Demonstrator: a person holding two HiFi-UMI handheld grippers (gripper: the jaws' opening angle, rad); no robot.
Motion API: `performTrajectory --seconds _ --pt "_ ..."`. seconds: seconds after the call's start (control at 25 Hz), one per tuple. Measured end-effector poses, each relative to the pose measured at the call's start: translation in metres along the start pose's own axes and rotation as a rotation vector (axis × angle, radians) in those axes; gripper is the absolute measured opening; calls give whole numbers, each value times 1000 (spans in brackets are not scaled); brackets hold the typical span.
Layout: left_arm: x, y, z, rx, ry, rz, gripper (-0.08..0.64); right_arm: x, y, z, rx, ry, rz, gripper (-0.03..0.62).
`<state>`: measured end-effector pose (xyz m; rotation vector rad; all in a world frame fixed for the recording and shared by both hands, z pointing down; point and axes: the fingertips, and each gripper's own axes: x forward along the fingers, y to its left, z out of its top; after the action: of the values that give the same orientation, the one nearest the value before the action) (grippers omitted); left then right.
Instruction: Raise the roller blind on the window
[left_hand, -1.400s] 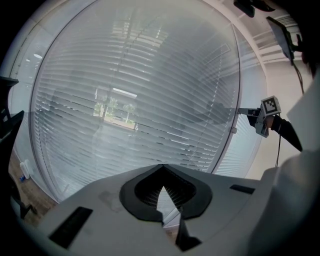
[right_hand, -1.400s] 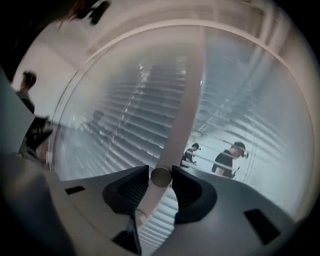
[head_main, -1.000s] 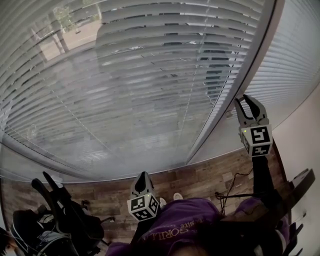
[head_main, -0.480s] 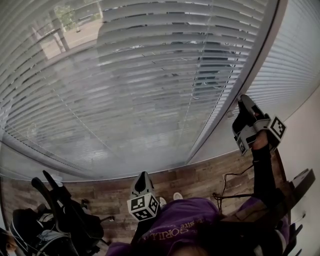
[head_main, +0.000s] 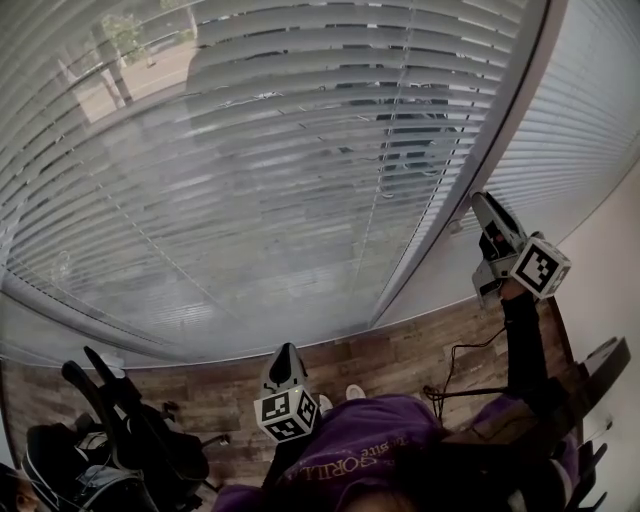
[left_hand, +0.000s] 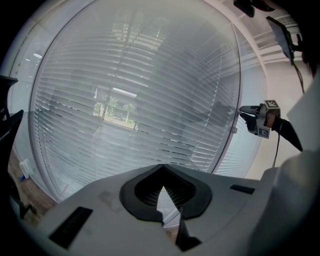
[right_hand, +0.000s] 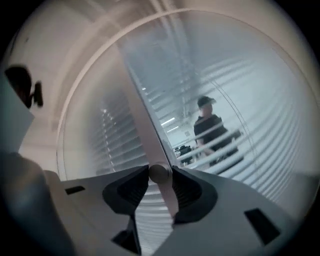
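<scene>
A slatted blind (head_main: 250, 150) hangs lowered over the big window, its slats tilted part open. A pale frame post (head_main: 430, 240) runs down its right side with a small round knob (head_main: 455, 228) on it. My right gripper (head_main: 482, 205) is raised beside the post, open, turned on its side. In the right gripper view the knob (right_hand: 159, 173) sits blurred between the right gripper (right_hand: 159, 180) fingertips; whether they touch it I cannot tell. My left gripper (head_main: 285, 352) hangs low at the middle, shut and empty. The left gripper (left_hand: 162, 200) faces the blind (left_hand: 135, 100).
A second lowered blind (head_main: 575, 130) covers the pane right of the post, with a pale wall (head_main: 610, 270) beyond. Black chairs and bags (head_main: 110, 430) crowd the wooden floor (head_main: 400, 350) at lower left. A black cable (head_main: 462, 380) lies on the floor.
My right gripper has rolled onto its side and shifted a little beside the post. The left gripper has stayed where it was.
</scene>
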<state>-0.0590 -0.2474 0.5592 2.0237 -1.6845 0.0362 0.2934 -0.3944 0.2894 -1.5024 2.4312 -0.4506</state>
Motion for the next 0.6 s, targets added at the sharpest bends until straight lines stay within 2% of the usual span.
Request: performTrajectory --seconds 0.2,0.32,0.4,0.44,0.48,0.52,0.56,0.6 --pt "0 4 -9 6 3 -4 1 1 9 -16 -851 162 -176 126" --pt "-1 7 -11 5 0 1 0 4 9 -25 -1254 225 -288 126" --pt "-2 6 -9 3 0 6 1 5 7 -24 -1463 236 -344 124" --pt "-2 5 -8 2 -1 8 1 6 8 -23 -1520 239 -364 124" --pt "-2 4 -6 1 -1 10 0 7 8 -20 -1527 238 -375 124" --pt "-2 3 -4 0 -2 12 0 7 7 -17 -1477 229 -372 124" --pt "-2 1 -2 -1 -3 13 0 7 7 -13 -1373 212 -357 124" --pt "-2 0 0 -2 -3 13 2 7 8 -9 -1227 188 -334 124"
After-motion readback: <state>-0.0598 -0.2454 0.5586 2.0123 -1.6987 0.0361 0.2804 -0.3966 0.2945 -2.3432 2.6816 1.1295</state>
